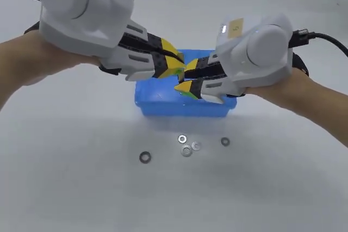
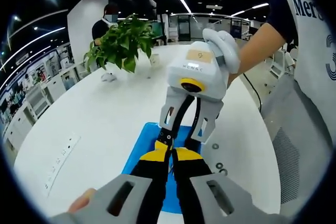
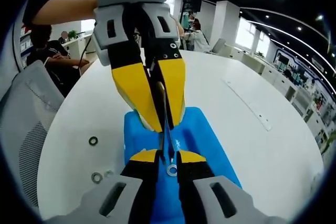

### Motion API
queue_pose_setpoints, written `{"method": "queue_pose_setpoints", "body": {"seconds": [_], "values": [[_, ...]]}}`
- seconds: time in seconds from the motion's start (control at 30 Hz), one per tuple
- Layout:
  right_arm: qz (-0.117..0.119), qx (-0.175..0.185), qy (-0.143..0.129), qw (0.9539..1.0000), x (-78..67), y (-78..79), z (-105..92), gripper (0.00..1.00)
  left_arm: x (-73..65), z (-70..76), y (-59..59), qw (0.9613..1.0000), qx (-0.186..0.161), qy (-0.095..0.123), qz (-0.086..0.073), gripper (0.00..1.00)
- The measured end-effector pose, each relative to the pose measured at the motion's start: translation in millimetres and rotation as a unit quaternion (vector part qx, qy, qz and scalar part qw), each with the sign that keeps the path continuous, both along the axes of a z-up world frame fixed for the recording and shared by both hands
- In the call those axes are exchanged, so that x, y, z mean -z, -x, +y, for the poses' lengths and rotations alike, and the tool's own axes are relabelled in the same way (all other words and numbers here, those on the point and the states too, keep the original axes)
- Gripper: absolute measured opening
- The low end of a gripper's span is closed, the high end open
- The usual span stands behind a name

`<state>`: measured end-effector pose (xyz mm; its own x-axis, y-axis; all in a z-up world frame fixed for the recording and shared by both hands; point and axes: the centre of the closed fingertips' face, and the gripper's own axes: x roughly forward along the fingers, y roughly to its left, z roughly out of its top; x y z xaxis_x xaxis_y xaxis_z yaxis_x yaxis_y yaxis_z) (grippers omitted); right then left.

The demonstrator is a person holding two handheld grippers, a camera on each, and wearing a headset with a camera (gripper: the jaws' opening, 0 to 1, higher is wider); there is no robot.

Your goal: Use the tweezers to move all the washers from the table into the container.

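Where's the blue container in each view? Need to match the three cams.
Head view: the container sits at centre, just beyond the washers.
Left gripper view: the container is at lower centre, with the washers to its right.
Right gripper view: the container is at lower centre, with the washers to its left.
Shared landmark: the loose washers lying beside one long side of the container.
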<state>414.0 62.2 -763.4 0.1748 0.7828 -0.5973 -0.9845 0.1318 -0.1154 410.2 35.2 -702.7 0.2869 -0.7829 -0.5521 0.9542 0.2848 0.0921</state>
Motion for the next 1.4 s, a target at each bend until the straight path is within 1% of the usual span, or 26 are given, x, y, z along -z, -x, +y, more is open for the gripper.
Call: {"method": "queue_pose_setpoints", "body": {"seconds": [0.13,0.23,0.3,0.33,0.37,0.5,0.63,0.67,0.8,0.9,0.93,0.97,1.0,1.1,1.17,1.2,1.27,1.33,1.4], "values": [[-0.005,-0.007,-0.007,0.9999,-6.6,4.3,0.8,0.13,-5.2,0.6,5.4,0.9999,0.01,0.002,-0.004,0.07],[-0.014,-0.014,-0.01,0.9998,-13.3,9.5,0.5,0.12,-12.7,0.0,9.7,0.9999,0.013,0.005,-0.006,0.07],[-0.017,-0.015,-0.01,0.9997,-16.5,11.6,-0.1,0.11,-15.9,-0.4,12.6,0.9998,0.015,0.006,-0.008,0.07],[-0.024,-0.017,-0.009,0.9995,-19.2,13.2,-0.4,0.11,-16.6,-0.1,14.3,0.9998,0.017,0.007,-0.009,0.07],[-0.026,-0.018,-0.009,0.9994,-20.9,14.7,-0.6,0.11,-18.0,0.0,15.7,0.9998,0.018,0.007,-0.01,0.07],[-0.038,-0.021,-0.009,0.999,-31.8,23.1,-1.2,0.1,-27.8,-0.3,25.3,0.9995,0.026,0.006,-0.018,0.07],[-0.04,-0.02,-0.019,0.9988,-43.5,33.6,0.3,0.09,-40.7,0.5,37.7,0.9991,0.032,0.004,-0.027,0.07],[-0.04,-0.021,-0.02,0.9988,-44.5,34.8,0.8,0.09,-43.8,1.8,41.6,0.999,0.032,0.004,-0.03,0.07],[-0.044,-0.029,-0.022,0.9984,-50.9,49.6,6.9,0.08,-50.5,6.7,55.9,0.999,0.032,0.002,-0.031,0.07],[-0.045,-0.036,-0.026,0.998,-54.7,62.6,14.5,0.08,-54.9,14.2,70.0,0.999,0.03,-0.003,-0.034,0.07],[-0.046,-0.038,-0.026,0.9979,-55.1,65.7,16.7,0.08,-55.6,16.3,73.1,0.9989,0.029,-0.005,-0.036,0.07],[-0.046,-0.04,-0.027,0.9977,-55.3,68.7,19.0,0.08,-56.3,19.9,78.3,0.999,0.028,-0.006,-0.034,0.07],[-0.042,-0.045,-0.03,0.9977,-54.7,74.2,23.2,0.08,-56.0,22.4,81.3,0.9991,0.027,-0.007,-0.033,0.07],[-0.039,-0.054,-0.026,0.9974,-49.7,84.0,30.9,0.08,-51.8,31.1,90.8,0.9994,0.019,-0.013,-0.026,0.07],[-0.035,-0.057,-0.024,0.9975,-45.7,89.5,35.1,0.08,-48.8,35.5,94.8,0.9993,0.013,-0.018,-0.028,0.07],[-0.03,-0.06,-0.025,0.9974,-43.5,93.6,37.4,0.08,-46.8,37.8,99.4,0.9995,0.01,-0.017,-0.023,0.07],[-0.028,-0.063,-0.023,0.9973,-40.5,97.8,39.6,0.09,-42.5,41.1,105.3,0.9997,0.004,-0.016,-0.017,0.07],[-0.022,-0.072,-0.017,0.997,-33.1,105.8,42.6,0.09,-37.2,44.0,110.5,0.9998,-0.002,-0.016,-0.01,0.07],[-0.016,-0.075,-0.015,0.9969,-28.5,110.4,44.1,0.09,-31.7,46.2,116.5,0.9998,-0.004,-0.017,-0.002,0.07]]}}
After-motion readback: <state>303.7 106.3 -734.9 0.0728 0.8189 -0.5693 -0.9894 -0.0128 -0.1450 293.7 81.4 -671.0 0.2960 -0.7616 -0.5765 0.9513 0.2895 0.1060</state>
